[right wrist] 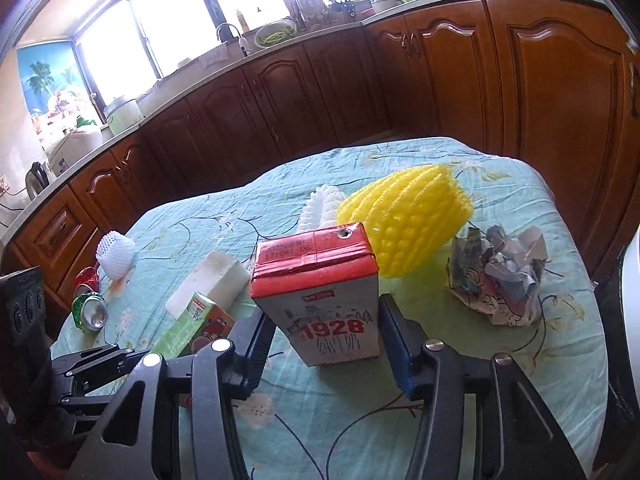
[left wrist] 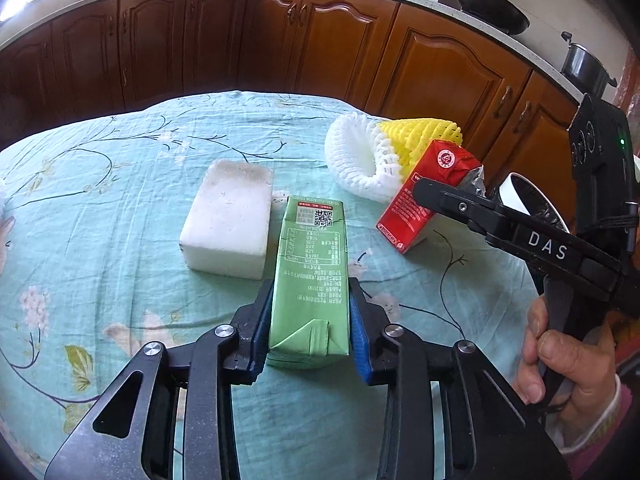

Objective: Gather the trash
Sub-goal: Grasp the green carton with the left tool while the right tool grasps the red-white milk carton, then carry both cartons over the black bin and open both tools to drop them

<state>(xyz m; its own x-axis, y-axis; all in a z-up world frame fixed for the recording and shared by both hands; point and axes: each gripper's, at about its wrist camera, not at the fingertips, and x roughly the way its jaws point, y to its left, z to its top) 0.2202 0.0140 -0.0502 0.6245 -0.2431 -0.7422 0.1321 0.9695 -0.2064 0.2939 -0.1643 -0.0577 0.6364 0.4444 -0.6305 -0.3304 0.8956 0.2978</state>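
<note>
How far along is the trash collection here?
Done: nothing shows as collected yet. In hand: left gripper clamps the green drink carton; right gripper appears clamped on the red-topped milk carton. Left on the floral tablecloth: white foam block, yellow foam net sleeve, white foam net sleeve, crumpled printed paper, crushed green can.
</note>
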